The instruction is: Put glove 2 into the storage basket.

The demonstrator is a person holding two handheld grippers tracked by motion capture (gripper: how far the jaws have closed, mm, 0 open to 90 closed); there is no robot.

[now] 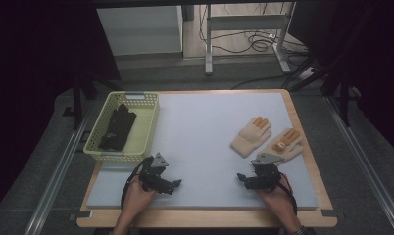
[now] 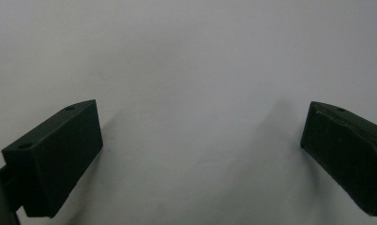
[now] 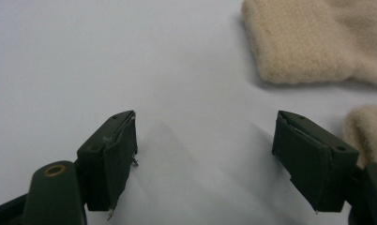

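Two beige knit gloves with orange fingertips lie on the right half of a pale blue mat point(image 1: 200, 132): one glove point(image 1: 252, 135) nearer the middle, the other point(image 1: 284, 143) by the right edge. My right gripper point(image 1: 242, 179) rests on the mat just in front of them, open, pointing left. In the right gripper view its jaws point(image 3: 205, 154) are spread wide over bare mat, with one glove cuff point(image 3: 313, 42) ahead to the right and the other cuff point(image 3: 369, 131) beside the right jaw. My left gripper point(image 1: 175, 185) is open low on the mat, nothing between its jaws point(image 2: 200, 150).
A yellow perforated basket point(image 1: 153, 122) stands at the mat's left edge and holds a pair of black gloves point(image 1: 117, 128). The wooden table rim point(image 1: 303, 132) frames the mat. Beyond the table are a grey floor, a metal stand and loose cables.
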